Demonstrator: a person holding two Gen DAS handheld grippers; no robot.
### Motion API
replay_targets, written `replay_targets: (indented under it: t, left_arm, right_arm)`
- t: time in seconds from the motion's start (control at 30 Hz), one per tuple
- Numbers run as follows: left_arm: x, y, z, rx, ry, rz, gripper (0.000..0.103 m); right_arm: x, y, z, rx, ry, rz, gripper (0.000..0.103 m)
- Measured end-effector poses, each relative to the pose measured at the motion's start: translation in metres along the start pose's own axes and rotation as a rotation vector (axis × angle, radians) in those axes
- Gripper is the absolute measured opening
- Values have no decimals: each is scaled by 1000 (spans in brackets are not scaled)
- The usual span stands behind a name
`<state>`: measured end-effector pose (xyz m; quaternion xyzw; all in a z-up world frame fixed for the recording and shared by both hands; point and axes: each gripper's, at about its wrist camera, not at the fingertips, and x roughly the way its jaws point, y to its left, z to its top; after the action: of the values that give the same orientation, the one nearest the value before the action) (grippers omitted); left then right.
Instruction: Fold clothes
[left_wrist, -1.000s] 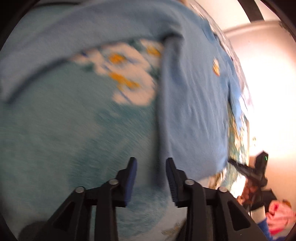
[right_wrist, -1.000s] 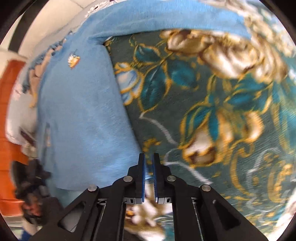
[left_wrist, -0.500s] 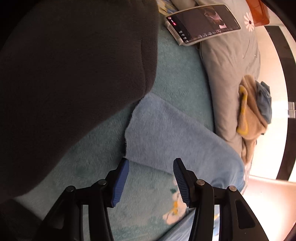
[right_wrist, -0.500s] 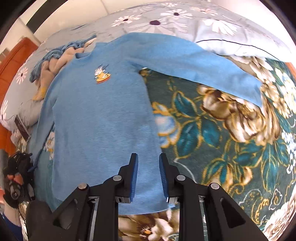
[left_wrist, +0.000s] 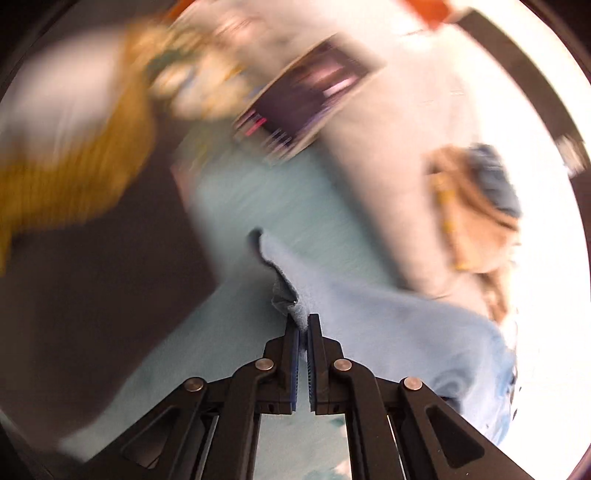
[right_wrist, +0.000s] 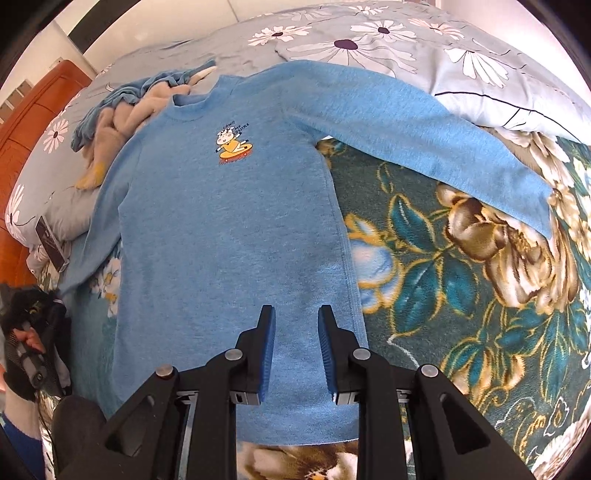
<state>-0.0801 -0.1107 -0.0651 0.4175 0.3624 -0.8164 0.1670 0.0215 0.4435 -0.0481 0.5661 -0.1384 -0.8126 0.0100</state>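
while the blue sweater lies flat on the floral bed, front up, the left tongs have just closed, pinching its sleeve cuff; the right tongs hang spread above its hem, holding nothing.

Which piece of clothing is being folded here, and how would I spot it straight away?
On the bed's teal floral blanket lies a blue long-sleeved top, spread flat, front up. Unlike the crumpled clothes heap by its collar, it has a small cartoon cow print on the chest.
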Motion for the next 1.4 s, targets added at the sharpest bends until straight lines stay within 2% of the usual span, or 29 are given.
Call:
replay_targets:
  t: [0.1, 0.23, 0.33, 0.47, 0.63, 0.8, 0.87, 0.97, 1.07, 1.1, 1.13, 1.23, 1.3, 1.4]
  left_arm:
    - [-25, -66, 15, 188, -97, -107, 4]
    - [-37, -163, 25, 406, -121, -293, 4]
    - [-35, -232, 6, 528, -71, -409, 4]
    - [-36, -309, -56, 700, 1, -523, 4]
    - [13, -353, -135, 886, 191, -505, 4]
    - [58, -365, -219, 958, 362, -406, 4]
    - [75, -367, -241, 955, 431, -381, 4]
    - [89, -361, -248, 922, 483, -385, 5]
    - [91, -354, -241, 885, 549, -404, 22]
    - [90, -351, -238, 877, 562, -417, 36]
    - [87, -347, -233, 875, 566, -430, 43]
    - [73, -329, -210, 862, 567, -471, 47]
    - [62, -314, -186, 847, 532, -477, 50]
    - [50, -287, -138, 823, 388, -396, 55]
  right_arm:
    - [0, -6, -1, 17, -15, 7, 24]
    - [0, -18, -4, 53, -37, 20, 24]
    - [0, -29, -9, 76, -55, 24, 24]
    - [-1, -43, -16, 102, -71, 23, 24]
    - [-1, -68, -23, 152, -73, 17, 24]
    - [0, -85, -34, 188, -67, 16, 24]
    - [0, -88, -39, 197, -62, 16, 24]
    - [3, -92, -43, 204, -53, 12, 24]
    - [6, -90, -42, 198, -48, 10, 24]
    - [8, -89, -40, 194, -48, 12, 24]
    - [9, -86, -37, 189, -51, 15, 24]
    - [14, -77, -17, 167, -71, 51, 24]
    - [17, -68, 3, 145, -98, 86, 24]
    - [19, -48, 45, 105, -157, 146, 24]
